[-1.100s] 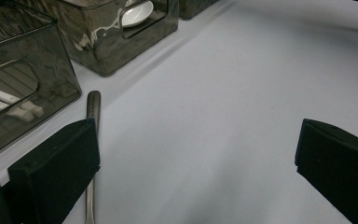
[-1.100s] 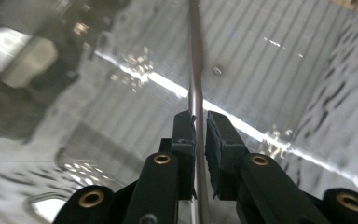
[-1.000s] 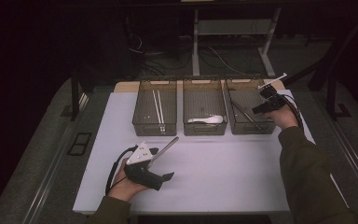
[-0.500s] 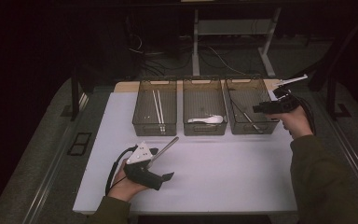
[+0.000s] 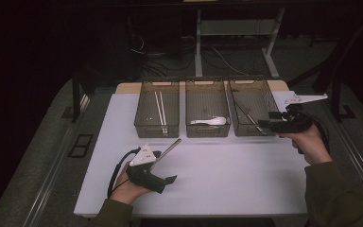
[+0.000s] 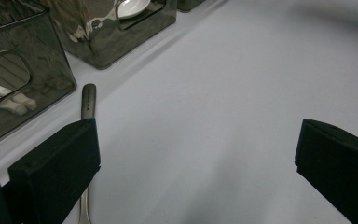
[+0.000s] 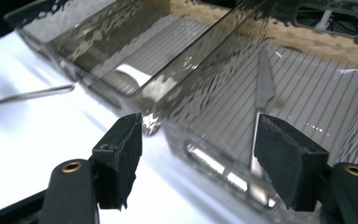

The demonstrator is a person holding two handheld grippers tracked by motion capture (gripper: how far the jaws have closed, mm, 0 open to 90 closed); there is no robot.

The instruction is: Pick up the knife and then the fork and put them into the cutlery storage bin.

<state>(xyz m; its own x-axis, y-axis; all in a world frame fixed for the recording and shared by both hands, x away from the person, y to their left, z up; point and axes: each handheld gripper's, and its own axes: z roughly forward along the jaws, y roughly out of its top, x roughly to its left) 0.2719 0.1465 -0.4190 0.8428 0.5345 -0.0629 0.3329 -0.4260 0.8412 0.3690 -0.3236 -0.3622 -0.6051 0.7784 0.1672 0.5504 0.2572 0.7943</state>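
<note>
The setup reads as cutlery sorting into three clear bins at the far side of the tabletop (image 5: 217, 170).

Right tongs (image 5: 270, 124): jaws have just been opening and now stand wide apart with nothing between them. They hover level, just outside the near wall of the right bin (image 5: 250, 111). A metal knife (image 7: 261, 100) lies on that bin's ribbed floor straight ahead of these tongs, apparently just deposited there; hence the spread jaws.

Left tongs (image 5: 168, 178): jaws spread wide, gripping nothing, resting low on the tabletop. A metal utensil (image 5: 166, 150) lies on the surface against the outer side of the left jaw, its handle pointing toward the bins. It is probably next for pickup, which explains the waiting posture.

The middle bin (image 5: 208, 113) ahead holds a white spoon (image 5: 210, 121); the left bin (image 5: 157, 113) holds white chopsticks (image 5: 160, 109).

Limits: the utensil's working end is covered by the left tongs and hand, so its type cannot be determined. The dim lighting and glare on the bin walls blur the right bin's contents in the high view.
</note>
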